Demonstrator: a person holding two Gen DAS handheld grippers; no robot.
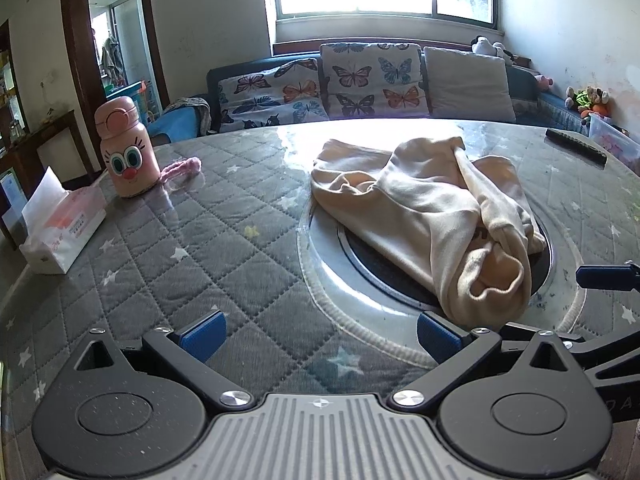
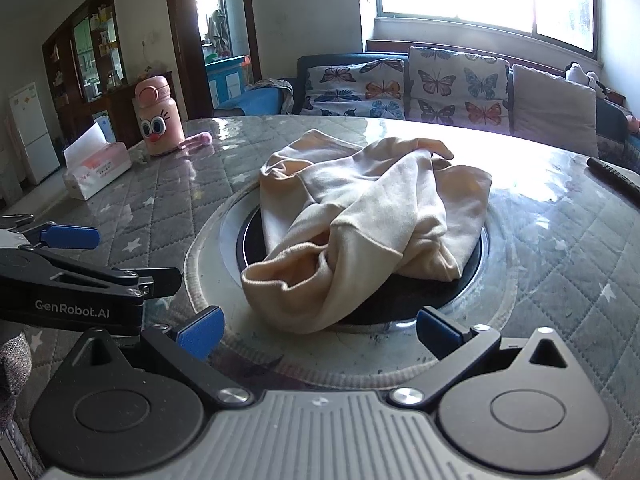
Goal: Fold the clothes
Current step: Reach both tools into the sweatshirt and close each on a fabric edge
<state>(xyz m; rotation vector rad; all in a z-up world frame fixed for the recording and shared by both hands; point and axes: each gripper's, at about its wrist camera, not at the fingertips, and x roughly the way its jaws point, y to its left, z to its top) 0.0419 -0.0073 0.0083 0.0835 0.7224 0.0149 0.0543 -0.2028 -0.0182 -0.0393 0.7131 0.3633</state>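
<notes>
A crumpled cream garment [image 1: 432, 216] lies in a heap over the dark round inset at the middle of the round table; it also shows in the right wrist view [image 2: 360, 216]. My left gripper [image 1: 320, 340] is open and empty, low over the table, with the garment just beyond its right finger. My right gripper [image 2: 320, 330] is open and empty, right in front of the garment's near edge. The left gripper's body [image 2: 76, 284] shows at the left of the right wrist view. A blue fingertip [image 1: 606, 276] of the right gripper shows at the right edge of the left wrist view.
The table has a grey quilted star-pattern cover [image 1: 200, 240] under glass. A pink cartoon bottle [image 1: 124, 148], a pink strap [image 1: 180, 168] and a tissue box [image 1: 60, 224] stand at the far left. A dark remote [image 1: 576, 146] lies at the far right. A sofa [image 1: 360, 80] stands behind.
</notes>
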